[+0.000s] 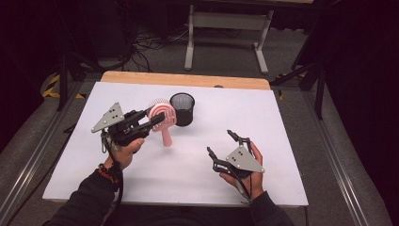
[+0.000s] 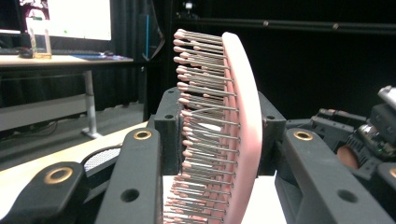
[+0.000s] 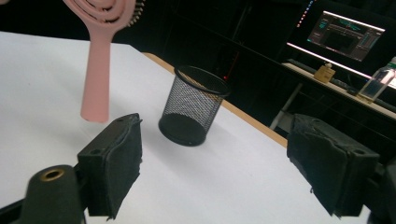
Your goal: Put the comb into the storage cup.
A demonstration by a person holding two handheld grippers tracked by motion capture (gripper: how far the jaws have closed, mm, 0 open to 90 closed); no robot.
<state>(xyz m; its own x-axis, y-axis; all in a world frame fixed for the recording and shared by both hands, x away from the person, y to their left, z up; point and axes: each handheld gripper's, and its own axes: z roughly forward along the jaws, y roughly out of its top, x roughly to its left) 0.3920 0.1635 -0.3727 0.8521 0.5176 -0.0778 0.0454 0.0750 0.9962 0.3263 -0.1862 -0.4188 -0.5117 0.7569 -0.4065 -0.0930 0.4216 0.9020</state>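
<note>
Item one: pink hairbrush, clamped by its head in my left gripper, handle hanging down, held above the white table, left of centre. Item two: black mesh cup, upright on the table just right of the brush. Item three: my right gripper, near right, jaws wide apart, nothing between them.

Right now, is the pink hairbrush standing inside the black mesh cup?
No, the pink hairbrush is clamped by its head in the left tool, hanging handle-down beside the black mesh cup.
</note>
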